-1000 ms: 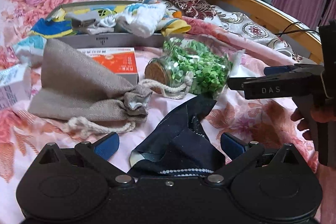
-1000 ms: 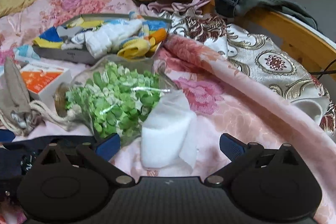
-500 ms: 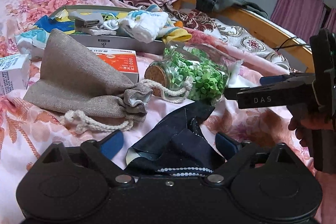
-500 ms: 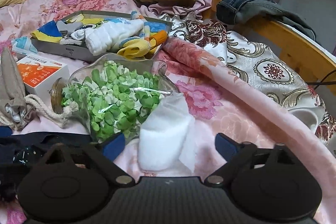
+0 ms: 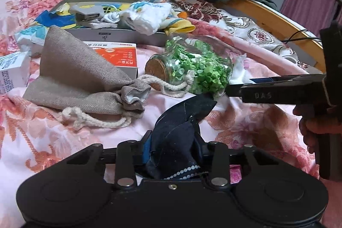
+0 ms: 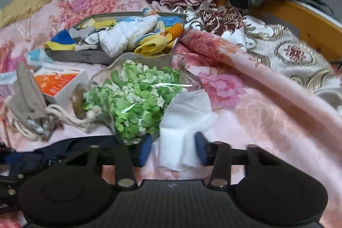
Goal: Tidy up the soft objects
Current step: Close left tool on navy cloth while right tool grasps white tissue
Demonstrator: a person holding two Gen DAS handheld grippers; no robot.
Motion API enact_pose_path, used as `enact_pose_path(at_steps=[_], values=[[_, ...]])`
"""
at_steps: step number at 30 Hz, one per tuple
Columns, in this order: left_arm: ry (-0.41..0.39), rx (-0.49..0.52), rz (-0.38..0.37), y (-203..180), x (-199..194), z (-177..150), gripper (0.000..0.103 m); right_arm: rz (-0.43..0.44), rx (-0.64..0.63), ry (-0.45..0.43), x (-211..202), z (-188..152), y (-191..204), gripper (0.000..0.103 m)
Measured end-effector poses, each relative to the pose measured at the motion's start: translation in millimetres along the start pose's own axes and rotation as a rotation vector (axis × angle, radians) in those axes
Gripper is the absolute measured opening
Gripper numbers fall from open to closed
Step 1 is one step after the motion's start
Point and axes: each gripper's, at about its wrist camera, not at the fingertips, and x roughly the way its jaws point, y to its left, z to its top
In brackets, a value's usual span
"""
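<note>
My left gripper [image 5: 172,147] is shut on a dark navy sock [image 5: 181,123] that lies on the pink floral bedspread. My right gripper [image 6: 174,147] has closed in on a white sock [image 6: 183,121], with both blue pads against its sides. The right gripper also shows from the side in the left wrist view [image 5: 241,89], beside the jar. A grey tray [image 5: 119,34] further back holds several socks and cloths, also in the right wrist view [image 6: 85,56]. A beige drawstring bag [image 5: 79,78] lies left of the navy sock.
A glass jar of green paper stars [image 5: 196,67] with a cork lies on its side between the two socks. An orange-and-white box [image 5: 119,57] and a white box [image 5: 12,74] sit at the left. Piled clothes and a wooden bed rail [image 5: 267,14] lie behind.
Both grippers went from wide open to closed: the left onto the navy sock, the right onto the white sock. Both moved slightly forward.
</note>
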Motion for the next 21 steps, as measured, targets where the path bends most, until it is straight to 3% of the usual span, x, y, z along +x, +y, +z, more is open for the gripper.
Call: enact_pose_path(at_steps=[6,9,14,21], values=[[0.010,-0.016,0.030,-1.5,-7.7,0.8,0.016,-0.006,0.012,0.030,1.0,-1.8,-0.6,0.023],[0.015,-0.033,0.032,-2.0,-13.3,1.7,0.011,-0.012,0.022,0.036,-0.1,-3.1,-3.0,0.017],[0.012,-0.052,0.036,-6.9,-23.8,0.6,0.008,0.008,0.062,0.038,-3.3,-6.9,-9.2,0.012],[-0.016,-0.061,0.017,-20.2,-50.8,-10.7,0.008,0.110,0.095,0.041,-7.1,-8.3,-12.1,0.011]])
